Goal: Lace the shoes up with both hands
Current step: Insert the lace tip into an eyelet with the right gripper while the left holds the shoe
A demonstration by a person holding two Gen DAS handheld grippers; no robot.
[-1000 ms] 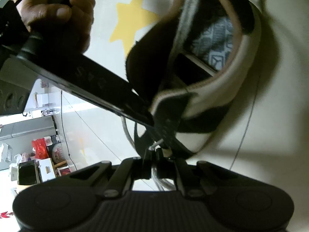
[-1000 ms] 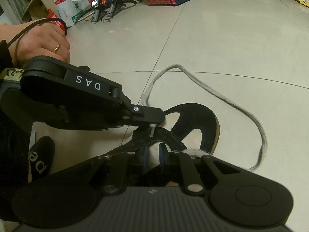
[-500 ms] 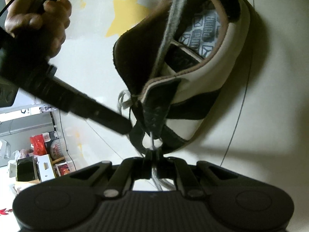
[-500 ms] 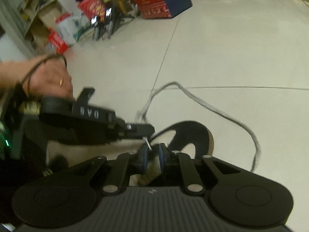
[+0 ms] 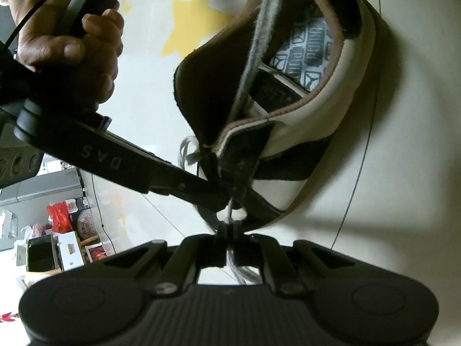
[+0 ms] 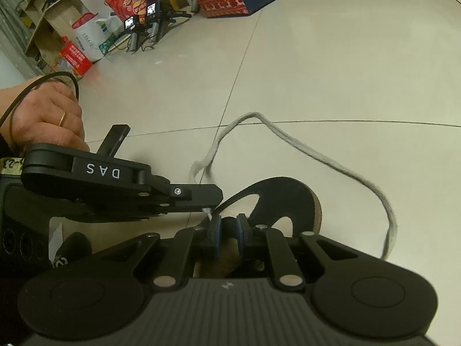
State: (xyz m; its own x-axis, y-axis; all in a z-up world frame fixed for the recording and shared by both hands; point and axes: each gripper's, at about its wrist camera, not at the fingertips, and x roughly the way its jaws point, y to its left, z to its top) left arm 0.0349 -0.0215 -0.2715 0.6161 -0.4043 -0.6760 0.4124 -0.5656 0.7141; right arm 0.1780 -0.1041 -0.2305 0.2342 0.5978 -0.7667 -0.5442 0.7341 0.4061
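Your left gripper (image 5: pixel 229 226) has its jaws clenched on the grey shoelace (image 5: pixel 229 212), just below the shoe (image 5: pixel 302 132). From the left wrist view you look up into the shoe's opening: printed insole, brown collar, black eyelet strip, and a broad stretch of lace running up across it. The shoe's underside is turned toward the floor (image 5: pixel 403 144).

Your right gripper (image 6: pixel 227 227) sits against the shoe with its jaws only slightly apart; a dark part of the shoe lies between the pads, but you cannot tell whether they press on it. Only the right wrist view shows the long loose run of lace (image 6: pixel 331 161) looping over the floor tiles beyond the shoe's black toe piece (image 6: pixel 285 199).

Each view catches the other gripper reaching toward the shoe, with your hand (image 6: pixel 43 115) behind it.
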